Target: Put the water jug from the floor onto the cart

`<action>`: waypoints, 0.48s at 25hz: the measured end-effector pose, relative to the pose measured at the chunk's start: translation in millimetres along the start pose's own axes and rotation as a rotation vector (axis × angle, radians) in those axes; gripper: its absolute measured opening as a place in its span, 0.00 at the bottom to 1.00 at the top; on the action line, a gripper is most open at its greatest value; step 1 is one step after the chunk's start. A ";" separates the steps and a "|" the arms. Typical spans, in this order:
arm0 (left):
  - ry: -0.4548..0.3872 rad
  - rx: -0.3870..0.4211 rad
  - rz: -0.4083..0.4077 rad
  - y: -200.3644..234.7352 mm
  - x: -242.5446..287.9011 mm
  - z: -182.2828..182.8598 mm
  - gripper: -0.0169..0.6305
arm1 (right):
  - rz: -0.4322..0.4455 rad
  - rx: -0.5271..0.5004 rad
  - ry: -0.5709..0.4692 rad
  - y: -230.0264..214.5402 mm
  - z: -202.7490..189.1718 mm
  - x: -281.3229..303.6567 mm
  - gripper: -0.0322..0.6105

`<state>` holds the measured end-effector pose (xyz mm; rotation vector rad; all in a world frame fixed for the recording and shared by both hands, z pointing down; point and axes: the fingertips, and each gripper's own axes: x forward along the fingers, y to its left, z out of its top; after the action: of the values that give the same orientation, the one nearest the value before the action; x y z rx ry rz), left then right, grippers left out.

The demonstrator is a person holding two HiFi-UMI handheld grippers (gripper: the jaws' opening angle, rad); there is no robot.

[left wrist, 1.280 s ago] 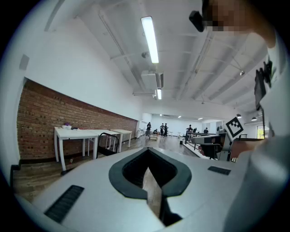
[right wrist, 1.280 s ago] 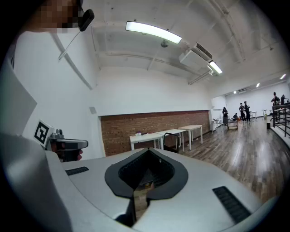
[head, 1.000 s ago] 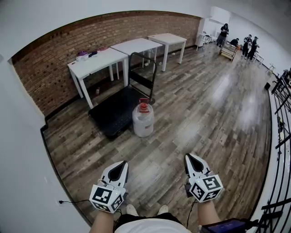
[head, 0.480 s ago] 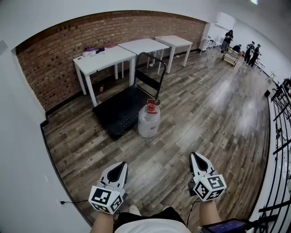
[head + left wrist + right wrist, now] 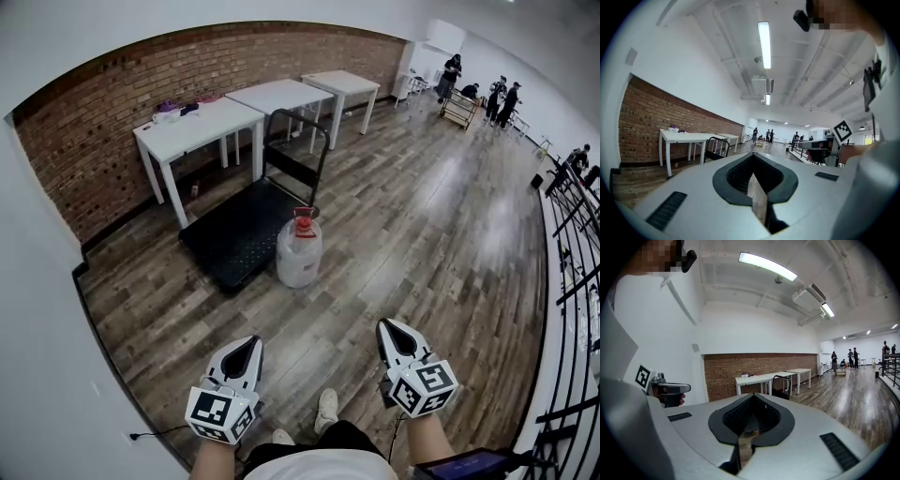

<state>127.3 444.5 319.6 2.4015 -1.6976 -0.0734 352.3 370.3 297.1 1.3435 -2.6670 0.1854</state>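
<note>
The water jug (image 5: 299,253), clear with a red cap, stands upright on the wood floor against the near right corner of the black flat cart (image 5: 234,234). The cart's upright handle (image 5: 295,141) rises at its far end. My left gripper (image 5: 248,340) and right gripper (image 5: 389,326) are held low in front of me, well short of the jug, both shut and holding nothing. In the left gripper view the left gripper (image 5: 755,190) points level towards the cart handle (image 5: 717,146). In the right gripper view the right gripper (image 5: 744,439) has its jaws together, with the cart handle (image 5: 780,383) far ahead.
Three white tables (image 5: 197,122) line the brick wall (image 5: 84,159) behind the cart. A black railing (image 5: 572,244) runs along the right side. Several people (image 5: 502,98) stand far off at the back right. A cable (image 5: 150,434) lies by the left wall. My shoe (image 5: 326,410) shows below.
The view has swayed and both grippers have travelled forward with me. A shoe has stepped out between them. Jug and cart stand where they were; both jaws stay shut.
</note>
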 end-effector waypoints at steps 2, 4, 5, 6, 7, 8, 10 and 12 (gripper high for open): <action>0.005 -0.006 0.000 6.2 8.1 -0.8 0.02 | 0.009 0.001 0.004 -0.2 -1.1 10.0 0.05; 0.008 -0.009 0.003 11.8 18.3 -1.7 0.02 | 0.023 -0.004 0.010 -2.3 -3.9 20.6 0.05; 0.008 -0.008 0.004 13.9 24.2 -1.2 0.02 | 0.029 -0.007 0.012 -4.9 -4.5 26.2 0.05; 0.007 -0.006 0.006 15.9 30.1 0.1 0.02 | 0.034 -0.008 0.012 -8.3 -4.3 31.9 0.05; 0.008 -0.006 0.008 18.1 36.0 1.8 0.02 | 0.039 -0.007 0.011 -12.3 -3.2 37.8 0.05; 0.009 -0.006 0.012 20.7 42.0 3.4 0.02 | 0.042 -0.005 0.008 -17.0 -1.7 44.1 0.05; 0.017 -0.005 0.022 25.5 54.6 4.6 0.02 | 0.048 0.003 0.003 -27.4 0.9 56.5 0.05; 0.029 0.003 0.027 28.2 69.1 5.1 0.02 | 0.058 0.011 -0.001 -38.1 2.7 68.5 0.05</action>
<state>123.8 370.0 325.1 2.3694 -1.7186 -0.0314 342.5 293.4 309.0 1.2708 -2.7114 0.2068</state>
